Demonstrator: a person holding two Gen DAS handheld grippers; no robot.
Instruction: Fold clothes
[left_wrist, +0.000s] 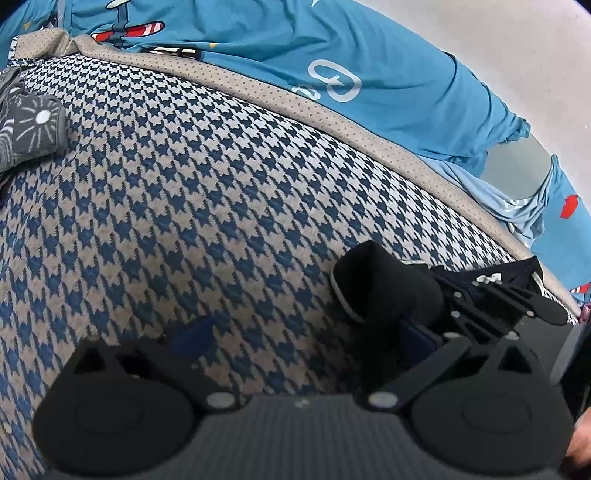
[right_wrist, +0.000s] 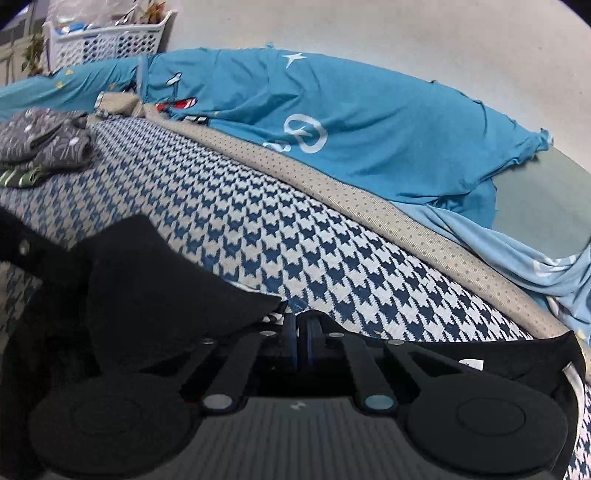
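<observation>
Lying against the right gripper (right_wrist: 301, 338)'s closed, empty fingers, the black garment (right_wrist: 155, 280) spreads leftward; left fingers' state unclear.

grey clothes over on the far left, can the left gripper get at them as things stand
Probably yes. The left gripper stands open, one finger hard against the black garment, holding nothing. Only bare houndstooth cover lies between it and the grey clothes, though it would have to travel there.

a black garment (right_wrist: 177, 280) lies bunched and partly rolled on the blue-and-white houndstooth cover, its rolled end (left_wrist: 384, 280) showing a pale grey edge. a small white label (right_wrist: 471, 363) sits on its flat part at the right.
</observation>
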